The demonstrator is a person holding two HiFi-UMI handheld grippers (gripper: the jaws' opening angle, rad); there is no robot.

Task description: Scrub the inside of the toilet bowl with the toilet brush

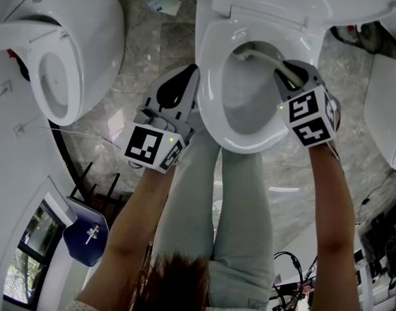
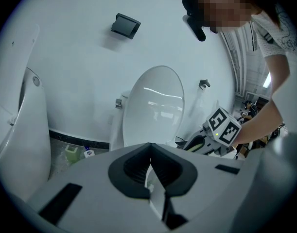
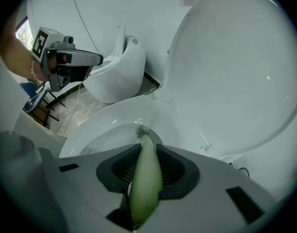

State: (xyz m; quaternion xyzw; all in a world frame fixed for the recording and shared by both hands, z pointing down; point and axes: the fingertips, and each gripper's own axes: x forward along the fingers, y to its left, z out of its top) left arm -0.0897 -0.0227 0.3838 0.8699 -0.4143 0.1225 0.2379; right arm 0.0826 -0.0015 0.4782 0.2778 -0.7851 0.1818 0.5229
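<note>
The fingers (image 3: 173,171) of the right gripper (image 3: 147,152) are clamped on the pale green handle (image 3: 144,188) of the toilet brush. Its bristled head (image 1: 243,55) sits inside the toilet bowl (image 1: 240,105), against the back wall just under the rim. The left gripper (image 1: 188,76) hangs just outside the seat (image 1: 207,89), fingers pressed together on nothing.

The brush looks light and its handle stiff, but the plastic is smooth and tapered and would likely twist or slide under hard scrubbing. A hold well back on the thick part, as here, seems the sound one. The bristles should give and spring.

Room to work is narrow. The seat ring hems the handle's swing on every side, and the raised lid (image 3: 235,67) stands close behind. The person's legs (image 1: 240,225) press up to the front of the bowl. A second toilet (image 1: 55,63) stands well apart to the left on the marbled floor (image 1: 142,37).
</note>
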